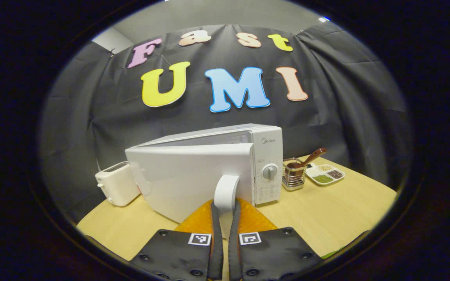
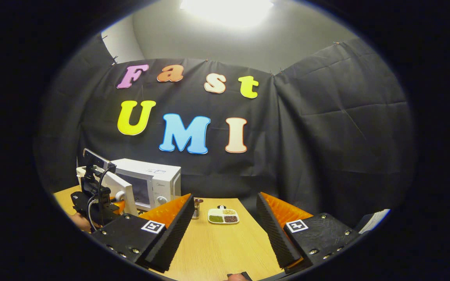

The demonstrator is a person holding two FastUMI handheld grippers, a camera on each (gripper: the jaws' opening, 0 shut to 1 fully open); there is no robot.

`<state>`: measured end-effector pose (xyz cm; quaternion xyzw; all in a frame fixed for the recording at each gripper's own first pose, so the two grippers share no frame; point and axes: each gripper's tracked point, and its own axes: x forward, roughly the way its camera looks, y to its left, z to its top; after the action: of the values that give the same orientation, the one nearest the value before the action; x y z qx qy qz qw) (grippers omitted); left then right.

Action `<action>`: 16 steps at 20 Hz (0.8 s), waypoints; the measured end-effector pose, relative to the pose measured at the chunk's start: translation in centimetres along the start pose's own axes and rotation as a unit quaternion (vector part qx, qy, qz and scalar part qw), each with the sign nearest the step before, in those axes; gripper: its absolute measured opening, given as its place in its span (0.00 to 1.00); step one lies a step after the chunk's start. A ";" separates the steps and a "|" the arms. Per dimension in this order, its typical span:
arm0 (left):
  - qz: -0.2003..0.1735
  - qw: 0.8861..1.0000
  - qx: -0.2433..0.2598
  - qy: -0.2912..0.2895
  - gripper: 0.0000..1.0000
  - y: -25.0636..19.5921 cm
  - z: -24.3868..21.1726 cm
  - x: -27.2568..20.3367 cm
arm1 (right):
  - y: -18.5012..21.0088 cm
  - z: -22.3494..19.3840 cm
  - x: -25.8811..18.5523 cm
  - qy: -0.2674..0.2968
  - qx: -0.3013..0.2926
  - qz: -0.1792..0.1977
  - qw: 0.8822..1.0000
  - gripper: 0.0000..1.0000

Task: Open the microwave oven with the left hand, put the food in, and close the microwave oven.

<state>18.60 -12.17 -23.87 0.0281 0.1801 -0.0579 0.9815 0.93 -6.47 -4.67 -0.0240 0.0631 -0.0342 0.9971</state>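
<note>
The white microwave point(image 1: 264, 164) stands on the wooden table with its door point(image 1: 186, 183) swung partly open. My left gripper point(image 1: 225, 203) is shut on the door's white curved handle point(image 1: 227, 189), one finger on each side. In the right gripper view the same microwave point(image 2: 152, 181) is at the far left with its door point(image 2: 121, 191) ajar, and the left gripper point(image 2: 92, 207) is at its handle. My right gripper point(image 2: 225, 220) is open above the table and holds nothing. A white divided dish of grains point(image 2: 223, 216) lies beyond it, also seen as the dish point(image 1: 324, 174).
A white toaster point(image 1: 117, 187) stands left of the microwave. A metal utensil holder point(image 1: 293, 177) with a brown spoon sits between the microwave and the dish. The light wooden table point(image 2: 217, 249) runs back to the black cloth wall.
</note>
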 end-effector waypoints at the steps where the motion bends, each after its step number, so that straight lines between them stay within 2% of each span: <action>1: 0.009 1.000 0.002 0.005 0.12 0.5 -0.3 -0.6 | 0.1 -0.1 -0.2 0.000 0.004 0.013 1.000 0.97; 5: 0.042 0.999 0.002 0.017 0.12 2.8 -1.1 -3.1 | 1.0 -0.2 -0.8 0.001 0.001 0.075 0.997 0.97; 9: 0.059 0.998 -0.003 0.017 0.12 5.0 -2.0 -5.3 | 2.7 1.1 -1.2 -0.016 -0.013 0.119 0.993 0.97; 14: 0.056 0.998 -0.010 0.014 0.11 8.0 -3.0 -7.7 | 7.2 1.9 -2.1 -0.030 -0.017 0.149 0.988 0.97; 16: 0.049 0.999 -0.012 0.017 0.11 9.4 -3.4 -8.5 | 9.2 1.7 -2.0 -0.024 -0.011 0.150 0.988 0.97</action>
<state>10.66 -1.73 -23.69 0.0257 0.1961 -0.0067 0.9802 -0.21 2.90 -3.23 -0.0263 0.0425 0.1174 0.9918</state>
